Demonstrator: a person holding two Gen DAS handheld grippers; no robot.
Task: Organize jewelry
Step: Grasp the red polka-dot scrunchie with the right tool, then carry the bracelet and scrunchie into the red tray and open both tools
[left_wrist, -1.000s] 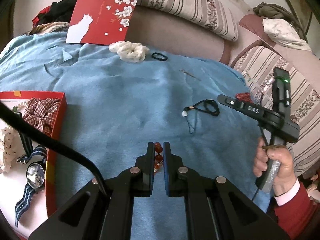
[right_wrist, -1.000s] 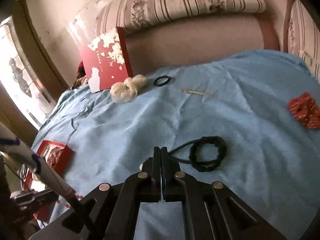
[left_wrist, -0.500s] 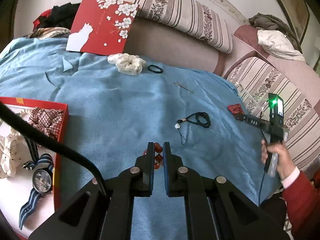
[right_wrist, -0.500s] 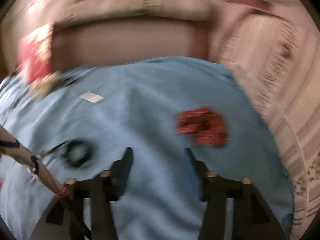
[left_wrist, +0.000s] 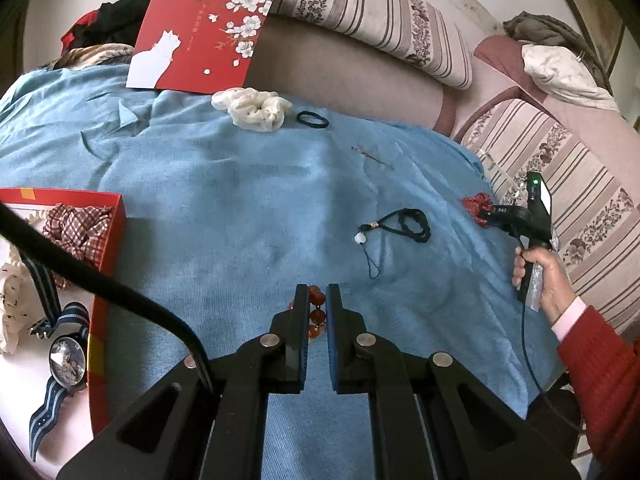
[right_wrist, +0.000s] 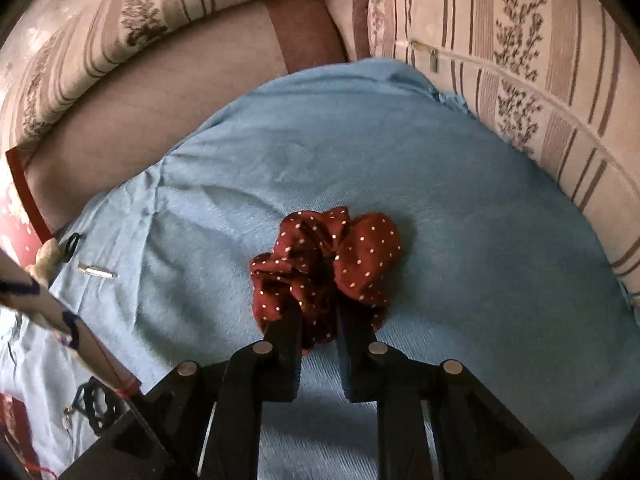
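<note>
A blue blanket (left_wrist: pixel 224 200) covers the sofa seat, and bits of jewelry and hair things lie scattered over it. Far back, a red lid with white blossoms and a white cat (left_wrist: pixel 200 36) leans against the sofa back; the small writing on it is too fine to read. Just in front of it lie a cream scrunchie (left_wrist: pixel 252 108) and a thin black hair tie (left_wrist: pixel 312 120), with a slim metal pin (left_wrist: pixel 372 156) a little to their right. Out in the middle of the blanket lies a black cord with a white bead (left_wrist: pixel 396 228), clear of both claws. At the left edge sits a red-rimmed box (left_wrist: pixel 106 276) holding a checked scrunchie (left_wrist: pixel 76 228) and a watch on a striped strap (left_wrist: pixel 66 360); a black cable (left_wrist: pixel 100 284) crosses in front of it.

The left gripper (left_wrist: pixel 317 300) is clamped on a string of red-orange beads (left_wrist: pixel 316 316), the beads showing in the narrow slot between its 2 fingers. The right gripper (right_wrist: pixel 318 312), marked with something like "DAS" on its side in the left view, has its 2 fingers pushed into the near side of a dark red scrunchie with white dots (right_wrist: pixel 332 256), a fold of fabric between them; the fingers stand somewhat apart, and I cannot tell whether they grip it.
</note>
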